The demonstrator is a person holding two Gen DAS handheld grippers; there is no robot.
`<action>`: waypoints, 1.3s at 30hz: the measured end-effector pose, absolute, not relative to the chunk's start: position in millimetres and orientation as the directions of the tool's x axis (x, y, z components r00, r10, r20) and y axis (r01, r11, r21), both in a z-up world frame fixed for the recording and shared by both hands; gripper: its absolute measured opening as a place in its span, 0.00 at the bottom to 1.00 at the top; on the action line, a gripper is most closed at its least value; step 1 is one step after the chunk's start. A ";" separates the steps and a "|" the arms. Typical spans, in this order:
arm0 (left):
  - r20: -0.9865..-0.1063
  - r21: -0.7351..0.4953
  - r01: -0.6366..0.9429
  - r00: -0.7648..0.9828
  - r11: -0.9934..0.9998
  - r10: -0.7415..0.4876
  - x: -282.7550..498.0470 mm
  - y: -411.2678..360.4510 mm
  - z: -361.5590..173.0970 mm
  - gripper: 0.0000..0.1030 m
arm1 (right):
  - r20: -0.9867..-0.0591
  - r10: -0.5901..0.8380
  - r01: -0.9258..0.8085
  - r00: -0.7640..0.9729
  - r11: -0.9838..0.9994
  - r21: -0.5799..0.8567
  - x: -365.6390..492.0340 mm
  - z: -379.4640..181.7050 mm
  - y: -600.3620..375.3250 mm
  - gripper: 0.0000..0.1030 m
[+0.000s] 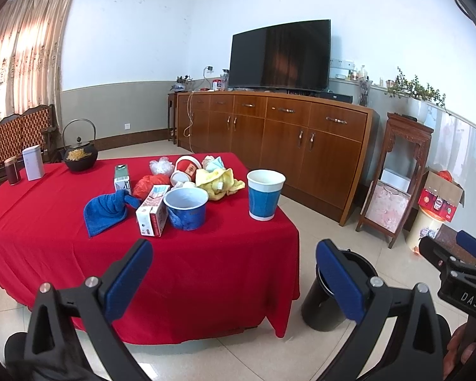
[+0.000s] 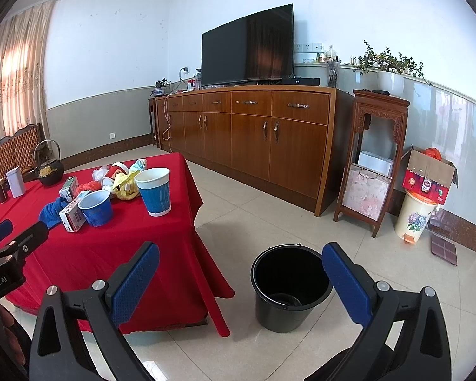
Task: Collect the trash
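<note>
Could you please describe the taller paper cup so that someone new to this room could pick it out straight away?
Start at the table under the red cloth. At its corner nearest the wooden sideboard stands the taller paper cup, upright and apart from the trash pile. Its blue band and white rim match the squat blue bowl beside it, but it is narrower and taller.

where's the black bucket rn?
The black bucket stands on the tiled floor just right of the red-clothed table, low centre in the right wrist view; in the left wrist view it's partly hidden behind a gripper finger.
</note>
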State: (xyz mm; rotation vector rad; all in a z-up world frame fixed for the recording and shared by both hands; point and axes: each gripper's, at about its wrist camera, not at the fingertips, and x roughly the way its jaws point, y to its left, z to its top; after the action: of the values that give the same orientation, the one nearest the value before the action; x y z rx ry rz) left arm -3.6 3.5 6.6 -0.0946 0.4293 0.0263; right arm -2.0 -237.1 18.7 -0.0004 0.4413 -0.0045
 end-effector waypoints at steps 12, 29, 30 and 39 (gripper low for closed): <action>-0.418 -0.085 -0.044 0.908 0.995 0.004 -3.0 3.4 7.5 1.00 | -0.430 -0.007 0.007 0.903 1.000 -0.002 -2.4 15.5 -237.3 1.00; -0.418 -0.088 -0.042 0.909 0.995 0.002 -2.7 3.5 6.7 1.00 | -0.431 -0.006 0.007 0.902 1.000 -0.001 -2.9 13.8 -237.7 1.00; -0.418 -0.087 -0.043 0.908 0.995 0.003 -3.0 3.4 6.9 1.00 | -0.430 -0.007 0.007 0.903 1.000 -0.001 -3.1 14.2 -237.6 1.00; -0.418 -0.086 -0.042 0.909 0.995 0.002 -3.2 3.4 6.6 1.00 | -0.431 -0.006 0.006 0.902 1.000 -0.001 -2.8 14.1 -237.3 1.00</action>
State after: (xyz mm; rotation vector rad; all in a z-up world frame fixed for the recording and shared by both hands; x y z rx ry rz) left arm -3.2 3.4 6.6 -0.0942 0.4303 0.0231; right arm -2.8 -237.3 14.1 0.0005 0.4454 -0.0064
